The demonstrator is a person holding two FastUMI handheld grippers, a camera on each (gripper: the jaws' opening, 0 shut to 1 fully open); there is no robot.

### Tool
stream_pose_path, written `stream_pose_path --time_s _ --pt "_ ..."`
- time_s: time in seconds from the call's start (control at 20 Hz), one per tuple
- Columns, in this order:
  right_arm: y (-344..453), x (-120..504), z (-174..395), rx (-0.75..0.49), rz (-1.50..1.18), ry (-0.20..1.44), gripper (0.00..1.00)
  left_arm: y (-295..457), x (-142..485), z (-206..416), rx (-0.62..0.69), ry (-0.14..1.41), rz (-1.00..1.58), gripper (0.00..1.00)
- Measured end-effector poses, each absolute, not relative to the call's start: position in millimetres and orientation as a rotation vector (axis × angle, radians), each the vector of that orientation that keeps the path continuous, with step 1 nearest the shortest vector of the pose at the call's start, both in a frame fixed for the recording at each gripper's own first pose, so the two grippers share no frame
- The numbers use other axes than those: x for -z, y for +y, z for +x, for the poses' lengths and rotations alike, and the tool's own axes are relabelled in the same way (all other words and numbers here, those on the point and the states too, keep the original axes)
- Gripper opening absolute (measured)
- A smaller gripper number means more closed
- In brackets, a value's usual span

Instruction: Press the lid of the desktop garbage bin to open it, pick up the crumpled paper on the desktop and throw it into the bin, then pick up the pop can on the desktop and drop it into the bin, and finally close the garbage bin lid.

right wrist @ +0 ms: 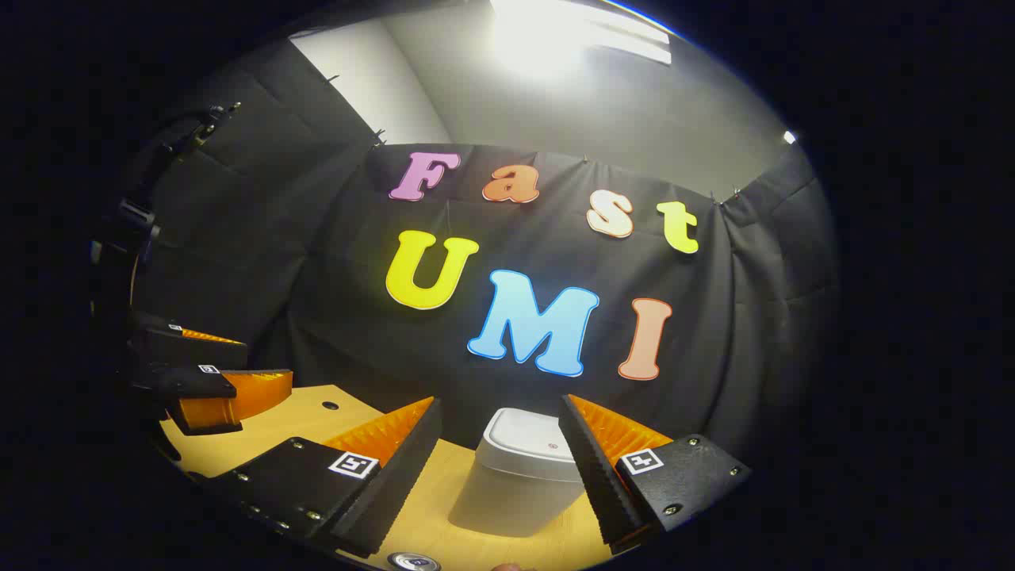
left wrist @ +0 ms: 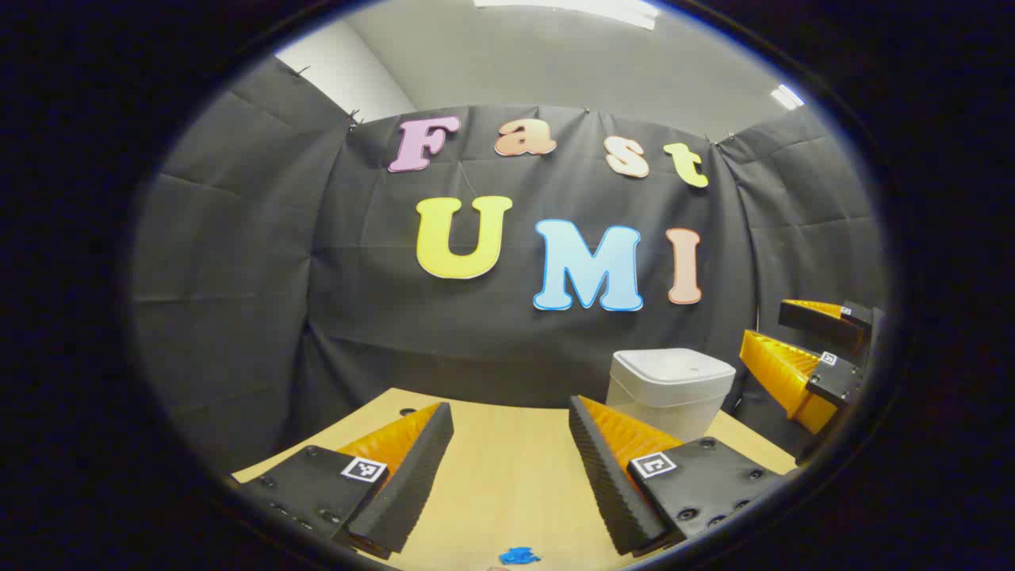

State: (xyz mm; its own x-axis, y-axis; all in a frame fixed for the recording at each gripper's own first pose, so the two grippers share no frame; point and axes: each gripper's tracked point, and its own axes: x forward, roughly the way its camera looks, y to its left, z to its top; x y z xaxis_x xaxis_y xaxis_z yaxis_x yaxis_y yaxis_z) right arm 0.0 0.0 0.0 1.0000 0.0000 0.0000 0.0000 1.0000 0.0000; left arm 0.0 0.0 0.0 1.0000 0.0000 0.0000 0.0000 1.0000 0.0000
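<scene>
The white desktop bin [left wrist: 670, 385] stands at the far right of the wooden table [left wrist: 507, 476] with its lid down. My left gripper [left wrist: 507, 408] hovers open over the table, left of the bin and holding nothing. A small blue crumpled scrap [left wrist: 519, 555], apparently the paper, lies at the bottom edge below its fingers. In the right gripper view the bin [right wrist: 519, 476] sits straight ahead between the fingers of my right gripper [right wrist: 498, 406], which is open and stays apart from the closed lid [right wrist: 527, 444]. The pop can's silver top [right wrist: 412, 561] peeks in at the bottom edge.
The right gripper [left wrist: 809, 357] hangs open beyond the bin in the left gripper view. The left gripper [right wrist: 206, 381] shows open at the left of the right gripper view, over the table [right wrist: 309, 412]. Black cloth walls close behind the table's far edge.
</scene>
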Motion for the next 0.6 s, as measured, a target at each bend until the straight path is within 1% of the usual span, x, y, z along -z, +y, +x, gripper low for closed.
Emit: stream_pose_path --time_s 0.2,0.55,0.6 --pt "-7 -1 -8 0.049 0.032 0.001 0.95 -8 -4 -2 0.008 -0.012 0.027 0.96" --pt "2 11 -11 0.024 0.105 0.090 0.95 -18 -14 -14 0.003 -0.041 0.068 0.96" --pt "4 14 -12 0.015 0.121 0.099 1.00 -20 -15 -16 0.002 -0.046 0.080 0.96"
